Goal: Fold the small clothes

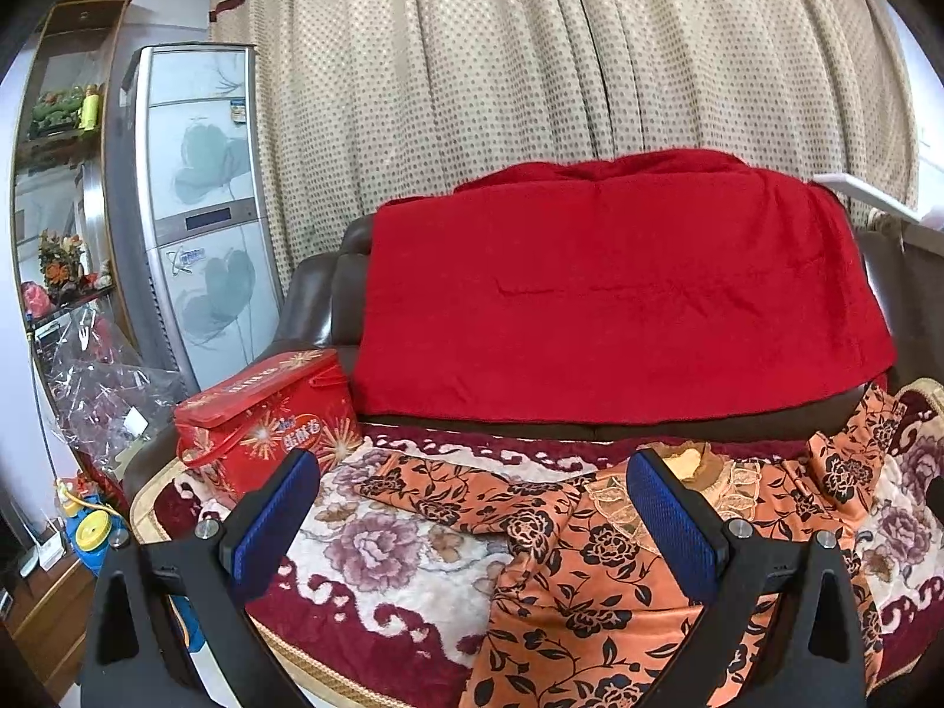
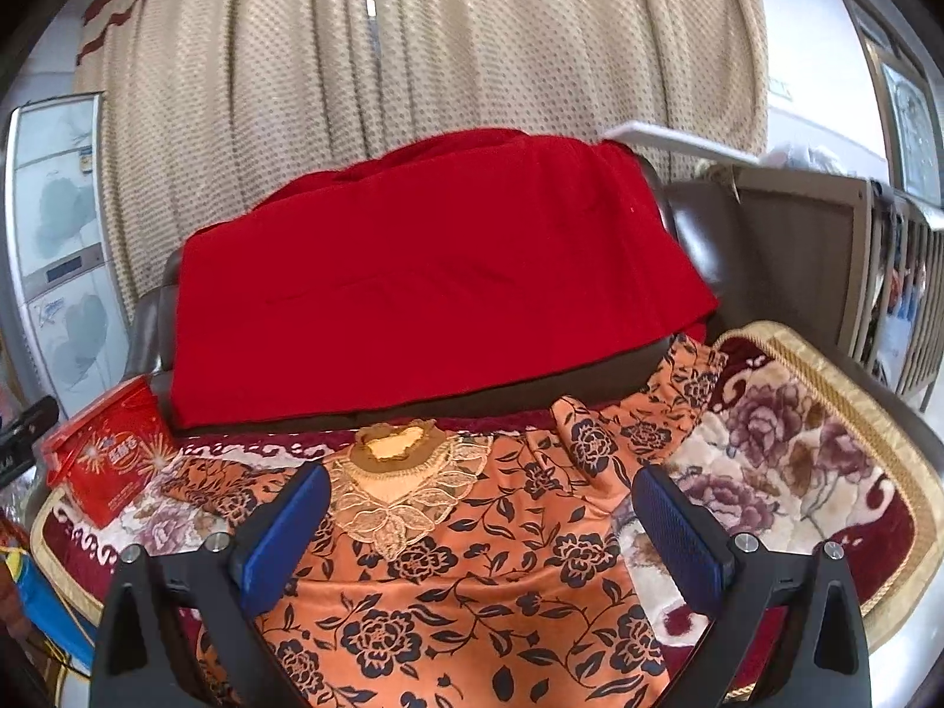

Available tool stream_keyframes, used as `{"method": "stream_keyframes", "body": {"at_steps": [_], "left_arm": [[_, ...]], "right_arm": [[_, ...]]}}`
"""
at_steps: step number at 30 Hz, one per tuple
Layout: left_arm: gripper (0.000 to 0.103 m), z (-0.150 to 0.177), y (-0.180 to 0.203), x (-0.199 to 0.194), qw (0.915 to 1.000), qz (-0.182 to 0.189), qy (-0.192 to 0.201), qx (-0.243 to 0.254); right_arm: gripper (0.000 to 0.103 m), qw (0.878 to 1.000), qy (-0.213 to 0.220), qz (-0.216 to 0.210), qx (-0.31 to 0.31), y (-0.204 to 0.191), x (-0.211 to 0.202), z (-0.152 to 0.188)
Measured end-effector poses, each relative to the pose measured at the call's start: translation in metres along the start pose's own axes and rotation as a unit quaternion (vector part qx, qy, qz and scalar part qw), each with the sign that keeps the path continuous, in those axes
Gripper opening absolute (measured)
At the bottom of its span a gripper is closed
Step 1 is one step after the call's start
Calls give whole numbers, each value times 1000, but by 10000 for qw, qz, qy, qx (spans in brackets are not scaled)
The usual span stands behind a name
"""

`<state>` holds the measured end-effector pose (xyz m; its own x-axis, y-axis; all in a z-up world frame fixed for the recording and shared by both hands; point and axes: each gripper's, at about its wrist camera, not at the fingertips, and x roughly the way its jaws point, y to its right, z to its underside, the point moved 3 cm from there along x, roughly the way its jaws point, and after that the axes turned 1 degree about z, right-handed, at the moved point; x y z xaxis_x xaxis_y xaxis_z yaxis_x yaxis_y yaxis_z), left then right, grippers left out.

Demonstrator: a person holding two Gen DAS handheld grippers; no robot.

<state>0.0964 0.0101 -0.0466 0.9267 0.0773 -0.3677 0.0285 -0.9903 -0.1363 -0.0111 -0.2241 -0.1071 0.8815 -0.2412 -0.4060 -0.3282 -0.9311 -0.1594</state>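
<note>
only left view: plastic bags (image 1: 100, 389) | right view: lace collar (image 2: 395, 489)

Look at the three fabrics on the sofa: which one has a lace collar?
The orange floral garment, spread on the seat, has the lace collar. The red cloth draped over the backrest is plain, and the plush seat cover shows only purple flowers.

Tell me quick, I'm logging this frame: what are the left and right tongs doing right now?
Left tongs: open, holding nothing, above the orange floral garment.
Right tongs: open, holding nothing, above the same garment.
</note>
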Motion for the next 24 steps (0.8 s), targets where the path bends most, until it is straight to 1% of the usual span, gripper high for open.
{"method": "stream_keyframes", "body": {"at_steps": [3,7,10,11,14,15,17,18,19,20,21,23,24], "left_arm": [[103,0,9,11,10000,9,-40,55],[103,2,24,33,9998,40,-187,104],[103,5,36,52,9994,79,-311,155],[103,6,40,58,9992,94,-351,169],[103,13,57,84,9981,162,-536,242],[103,17,66,98,9972,234,-643,288],[103,28,81,123,9952,334,-840,374],[103,32,87,131,9943,376,-920,398],[103,43,100,154,9909,515,-1159,447],[103,54,110,172,9875,591,-1373,499],[103,66,121,190,9831,628,-1619,576],[103,89,138,218,9743,715,-2015,710],[103,102,148,234,9679,769,-2258,797]], "right_arm": [[103,9999,-54,-27,152,7,15,-3],[103,9999,-86,97,25,17,35,-10],[103,9995,-197,80,243,31,51,-14],[103,9992,-281,132,263,37,58,-14],[103,9983,-342,242,396,59,80,-17],[103,9981,-358,248,427,71,91,-18],[103,9973,-487,156,533,95,113,-18],[103,9966,-536,44,619,107,124,-18],[103,9954,-590,-108,744,121,136,-18],[103,9924,-696,-332,964,144,156,-16],[103,9897,-769,-436,1129,161,170,-15],[103,9820,-1015,-411,1540,203,202,-8],[103,9745,-1116,-419,1901,230,222,-4]]}}
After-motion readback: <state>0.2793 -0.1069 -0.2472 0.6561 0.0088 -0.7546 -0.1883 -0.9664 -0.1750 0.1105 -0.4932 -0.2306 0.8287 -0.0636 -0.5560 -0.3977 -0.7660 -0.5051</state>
